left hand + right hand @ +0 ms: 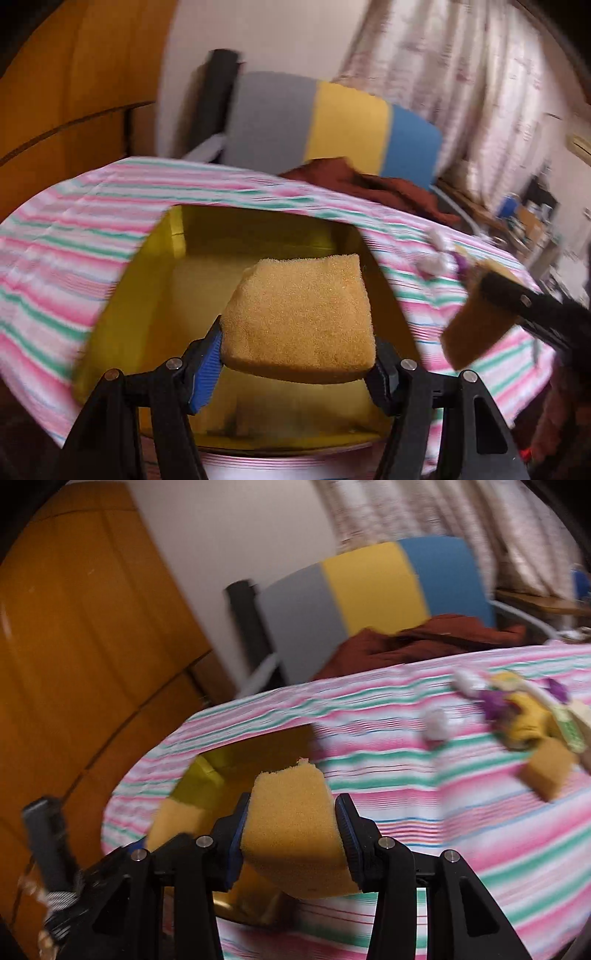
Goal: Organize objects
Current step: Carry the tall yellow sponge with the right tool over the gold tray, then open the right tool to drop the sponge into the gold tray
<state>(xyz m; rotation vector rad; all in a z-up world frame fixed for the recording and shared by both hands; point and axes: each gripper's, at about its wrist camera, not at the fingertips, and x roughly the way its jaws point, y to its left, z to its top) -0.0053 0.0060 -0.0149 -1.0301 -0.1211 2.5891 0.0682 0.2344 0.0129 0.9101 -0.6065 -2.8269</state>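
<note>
My left gripper [297,354] is shut on a yellow sponge [299,314] and holds it above the open yellow box [159,258] set on the striped tablecloth. My right gripper [291,830] is shut on a second yellow sponge [291,819], just right of the box [207,775]. In the left wrist view the right gripper [491,291] and its sponge [476,328] show at the right. In the right wrist view the left gripper's sponge [177,823] shows at the lower left over the box. A third sponge [546,771] lies on the cloth at the right.
A pile of small objects, with white and purple pieces and a yellow item [517,716], lies on the striped cloth [406,775] at the far right. A grey, yellow and blue chair [332,125] with a dark red cloth [369,184] stands behind the table. A wooden cabinet [74,646] is at the left.
</note>
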